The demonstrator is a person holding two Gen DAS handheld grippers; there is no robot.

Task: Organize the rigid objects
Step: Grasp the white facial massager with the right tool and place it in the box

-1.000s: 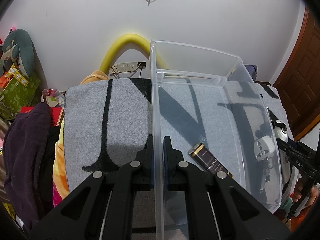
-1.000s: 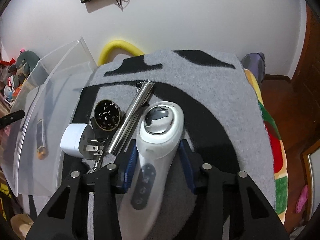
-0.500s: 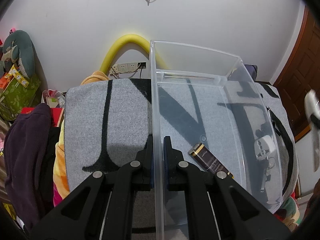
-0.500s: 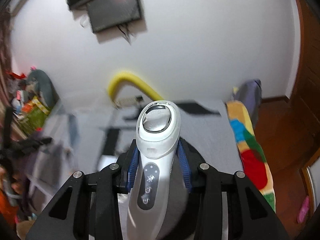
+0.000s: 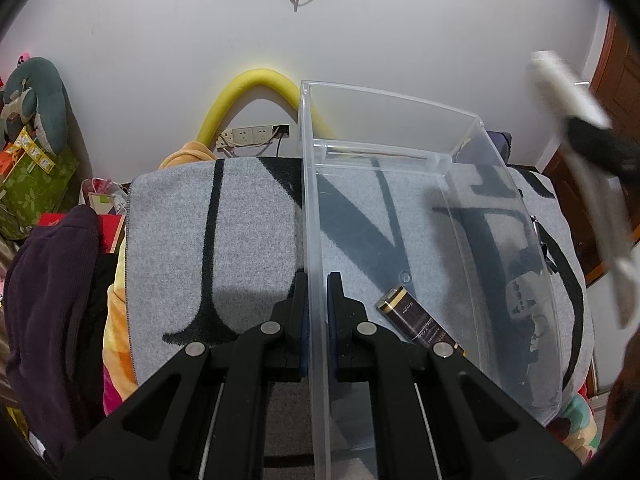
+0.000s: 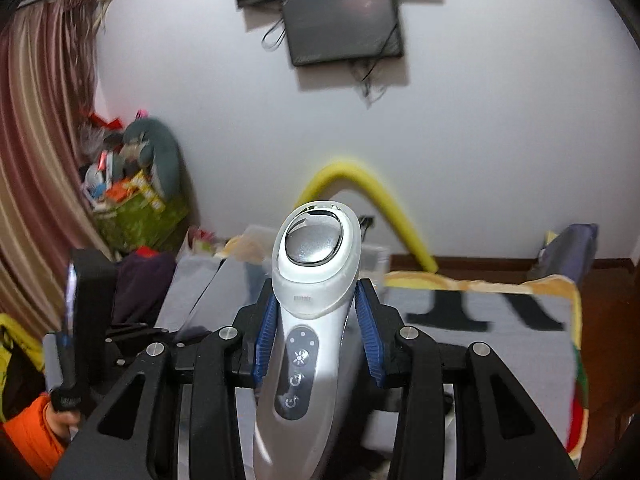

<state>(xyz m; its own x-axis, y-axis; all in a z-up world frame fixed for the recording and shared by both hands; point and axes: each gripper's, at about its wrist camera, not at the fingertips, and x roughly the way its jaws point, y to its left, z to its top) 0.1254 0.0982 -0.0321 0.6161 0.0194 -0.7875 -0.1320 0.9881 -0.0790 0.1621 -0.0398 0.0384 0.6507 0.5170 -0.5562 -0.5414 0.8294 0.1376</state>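
- The left gripper (image 5: 318, 300) is clamped shut on the near left wall of the clear plastic bin (image 5: 516, 200), one jaw inside and one outside, steadying it on the grey blanket (image 5: 248, 216).
- The right gripper (image 6: 318, 320) holds a white handheld device (image 6: 310, 300) with a metal head and a column of buttons; its blue pads (image 6: 266, 336) press on the body just below the head, jaws part-way open around it.
- The device's long axis runs along the gripper's fingers, head pointing forward and away, handle trailing back under the camera.
- In the left wrist view the device (image 5: 568, 92) appears blurred at the upper right, lifted clear of the blanket and to the right of the bin's far wall, not yet over the opening.
- The bin already holds a dark battery with a gold end (image 5: 416, 320), lying flat near the left gripper's side of the floor.
- A white plug adapter (image 5: 524, 296) shows through the bin's right wall, lying outside on the blanket.
- Judged from this, the drop turns on carrying the device leftward across the right wall; the bin's long axis runs away from the left gripper, so the device would fit best laid lengthwise, in the bare stretch beyond the battery.
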